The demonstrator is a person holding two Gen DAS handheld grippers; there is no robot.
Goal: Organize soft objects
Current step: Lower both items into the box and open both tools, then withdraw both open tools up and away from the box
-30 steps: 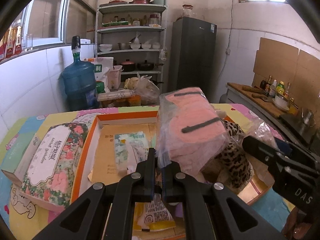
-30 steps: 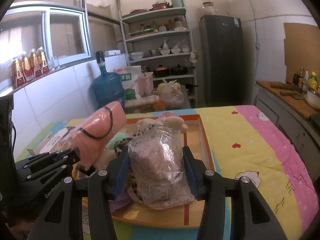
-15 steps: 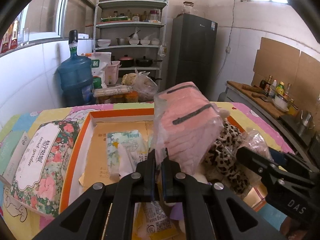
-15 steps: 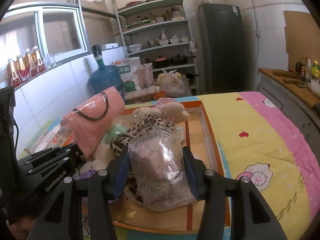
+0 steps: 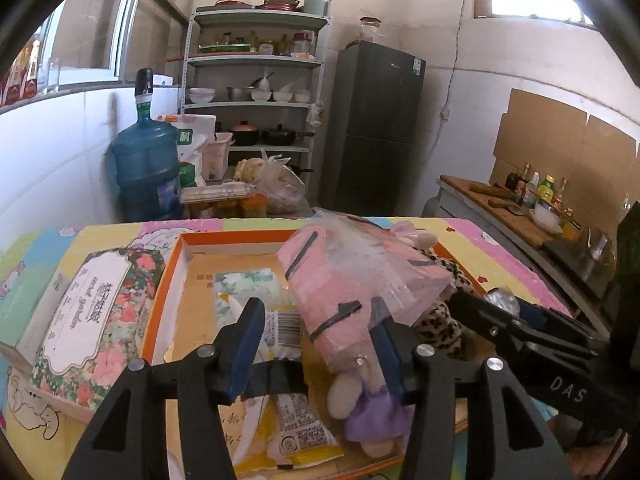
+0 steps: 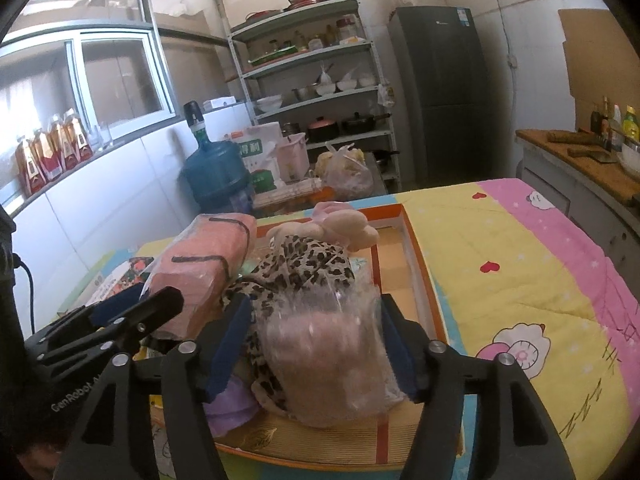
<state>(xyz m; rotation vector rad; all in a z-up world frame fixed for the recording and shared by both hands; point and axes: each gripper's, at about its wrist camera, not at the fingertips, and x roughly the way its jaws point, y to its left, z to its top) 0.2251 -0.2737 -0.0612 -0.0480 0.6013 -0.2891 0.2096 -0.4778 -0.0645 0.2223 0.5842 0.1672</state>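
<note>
An orange-rimmed cardboard tray (image 5: 224, 237) lies on the table. A pink bagged pouch with black straps (image 5: 360, 280) rests tilted in it, on a leopard-print plush (image 5: 440, 320) and a purple-dressed doll (image 5: 360, 416). My left gripper (image 5: 316, 344) is open, its right finger against the pouch. In the right wrist view the pouch (image 6: 204, 264) lies left of the leopard plush (image 6: 304, 264). My right gripper (image 6: 312, 352) is shut on a clear bag of pink soft stuff (image 6: 324, 356) over the tray's near right corner (image 6: 416, 264).
A floral tissue pack (image 5: 96, 312) lies left of the tray. Flat snack and tissue packets (image 5: 276, 328) lie on the tray floor. The table carries a cartoon-print cloth (image 6: 520, 272). A water jug (image 5: 146, 168), shelves and a fridge (image 5: 376, 128) stand behind.
My left gripper lowered the pink pouch into the tray and opened, releasing it onto the plush toys. My right gripper kept its hold on the clear bag and moved closer to the tray.
</note>
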